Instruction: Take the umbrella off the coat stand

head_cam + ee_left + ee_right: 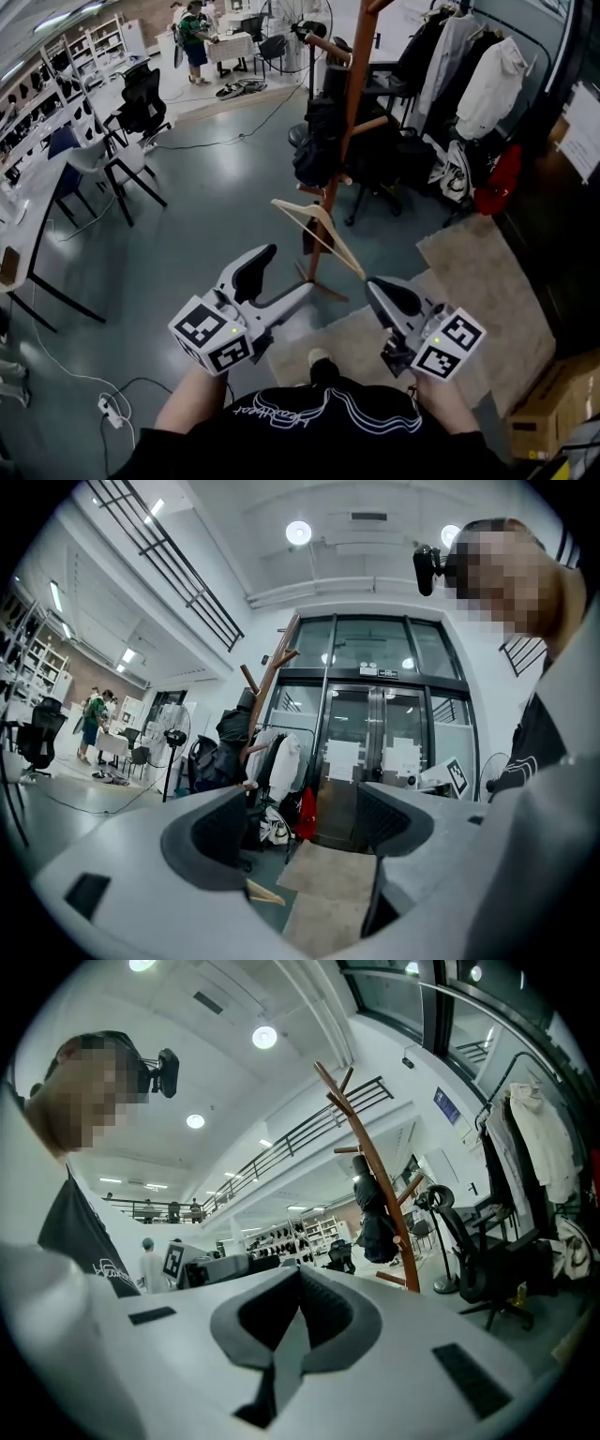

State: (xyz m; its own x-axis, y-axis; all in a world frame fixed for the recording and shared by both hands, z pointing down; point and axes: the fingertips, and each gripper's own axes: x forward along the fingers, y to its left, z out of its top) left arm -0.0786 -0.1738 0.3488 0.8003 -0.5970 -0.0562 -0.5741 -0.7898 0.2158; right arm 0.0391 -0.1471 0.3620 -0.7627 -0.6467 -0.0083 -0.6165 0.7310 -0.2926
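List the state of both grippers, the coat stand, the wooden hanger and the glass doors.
left gripper: open, nothing between its jaws.
right gripper: shut, holding nothing.
coat stand: upright, with dark bags hung on it.
wooden hanger: tilted, low beside the stand's pole; I cannot tell whether it is hooked on.
glass doors: closed.

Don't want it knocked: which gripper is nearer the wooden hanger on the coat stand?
Right, seemingly. The right gripper is beside the near end of the wooden hanger; the left gripper is further off, to its left.
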